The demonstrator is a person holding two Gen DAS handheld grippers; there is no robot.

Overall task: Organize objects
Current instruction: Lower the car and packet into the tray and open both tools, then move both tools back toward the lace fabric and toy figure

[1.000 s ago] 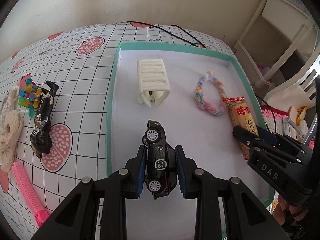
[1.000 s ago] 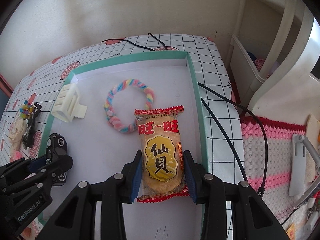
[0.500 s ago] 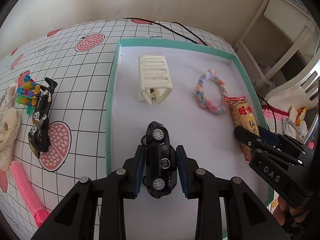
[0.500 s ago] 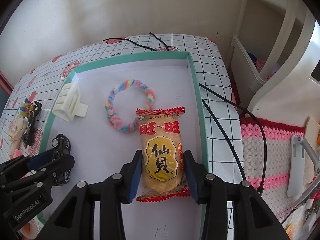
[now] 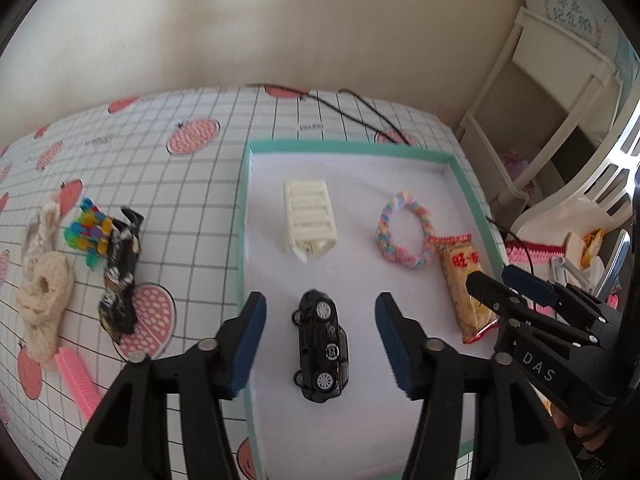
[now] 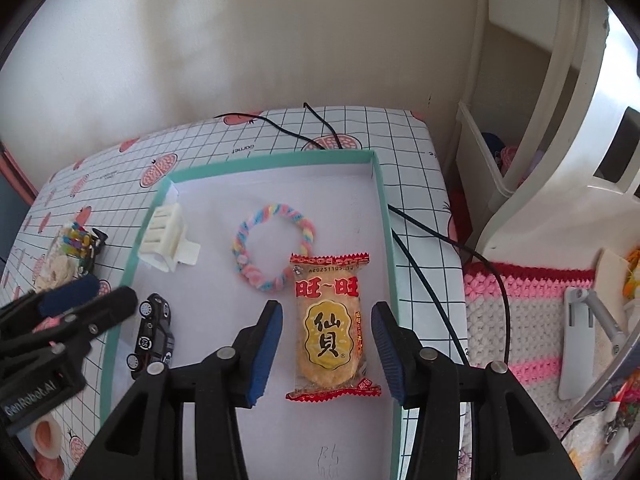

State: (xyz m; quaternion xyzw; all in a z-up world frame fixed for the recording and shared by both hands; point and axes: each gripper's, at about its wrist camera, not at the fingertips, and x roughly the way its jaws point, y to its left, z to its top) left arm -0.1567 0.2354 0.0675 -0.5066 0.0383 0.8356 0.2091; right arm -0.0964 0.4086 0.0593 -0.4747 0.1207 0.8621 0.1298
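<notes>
A teal-rimmed tray (image 5: 348,146) with a white floor lies on the checked tablecloth. A black toy car (image 5: 322,344) rests on the tray floor between the fingers of my left gripper (image 5: 319,298). Its jaws are opening and the pads stand clear of the car on both sides. In the right wrist view a yellow and red snack packet (image 6: 330,328) lies flat near the tray's right wall. My right gripper (image 6: 326,306) is open around it, with a gap at each pad. A white hair claw (image 5: 308,220) and a pastel braided ring (image 5: 404,232) lie further back in the tray.
Left of the tray lie a black wrapper (image 5: 120,276), a multicoloured clip (image 5: 88,228), a cream scrunchie (image 5: 44,292) and a pink comb (image 5: 78,376). A black cable (image 6: 424,236) crosses the table's right side. White furniture (image 6: 532,160) and a crochet mat (image 6: 528,320) stand beyond the right edge.
Both grippers let go and rose. The left jaws spread wide off the toy car, now on the tray floor. The right jaws parted from the snack packet.
</notes>
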